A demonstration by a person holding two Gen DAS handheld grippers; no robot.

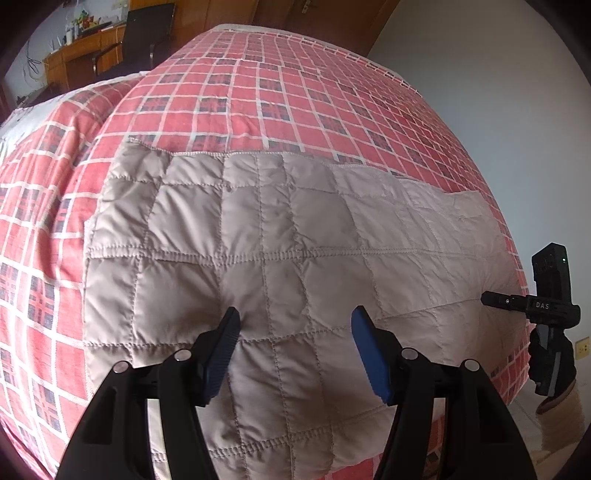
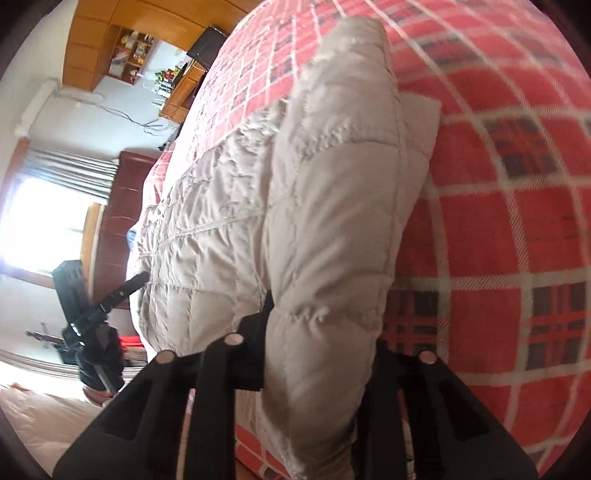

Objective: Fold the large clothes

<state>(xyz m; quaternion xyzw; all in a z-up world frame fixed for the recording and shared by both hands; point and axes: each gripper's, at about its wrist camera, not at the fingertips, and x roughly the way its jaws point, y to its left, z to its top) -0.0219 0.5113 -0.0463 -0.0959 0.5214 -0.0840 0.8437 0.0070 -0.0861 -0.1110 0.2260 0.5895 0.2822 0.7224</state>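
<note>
A beige quilted garment (image 1: pixel 280 240) lies spread across a bed with a red plaid sheet (image 1: pixel 280 92). My left gripper (image 1: pixel 295 314) hovers open over the garment's near part, blue pads (image 1: pixel 369 354) wide apart with nothing between them. My right gripper (image 1: pixel 489 298) reaches the garment's right edge from beside the bed. In the right wrist view the right gripper (image 2: pixel 321 332) is shut on a thick fold of the garment (image 2: pixel 332 184), which bulges up between the black fingers (image 2: pixel 258 332). The left gripper (image 2: pixel 142 277) shows at the garment's far side.
A wooden desk (image 1: pixel 85 55) with a dark chair (image 1: pixel 147 33) stands beyond the bed's far left. A pale wall (image 1: pixel 498 92) runs along the right. A gloved hand (image 1: pixel 550 365) holds the right gripper. A bright curtained window (image 2: pixel 48 221) and a dark headboard (image 2: pixel 118 221) appear in the right wrist view.
</note>
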